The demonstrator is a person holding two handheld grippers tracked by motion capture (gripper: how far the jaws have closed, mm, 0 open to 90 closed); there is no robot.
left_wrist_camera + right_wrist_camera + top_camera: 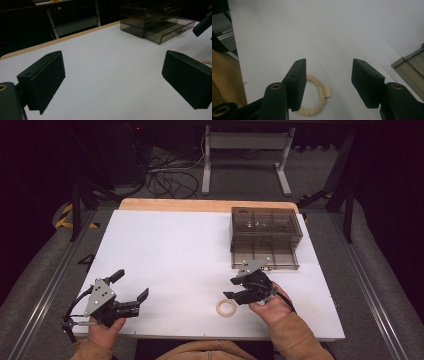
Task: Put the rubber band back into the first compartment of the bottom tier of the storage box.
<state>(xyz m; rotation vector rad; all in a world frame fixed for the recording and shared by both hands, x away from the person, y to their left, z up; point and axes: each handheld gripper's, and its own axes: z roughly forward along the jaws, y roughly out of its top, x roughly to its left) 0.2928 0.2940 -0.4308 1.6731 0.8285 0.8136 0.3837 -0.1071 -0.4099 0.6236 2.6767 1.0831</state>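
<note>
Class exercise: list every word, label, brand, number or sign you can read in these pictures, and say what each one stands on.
None can be read.
The drawer box, the rope ring with its small blank-looking tag, the table and both grippers (left, right) carry no legible print.
The yellow-black hazard stripes on the floor are a pattern, not text.

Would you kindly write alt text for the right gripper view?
The open right gripper hangs over a white table, with a cream braided ring lying below, partly behind one jaw. A smoky drawer juts in at right.
</note>
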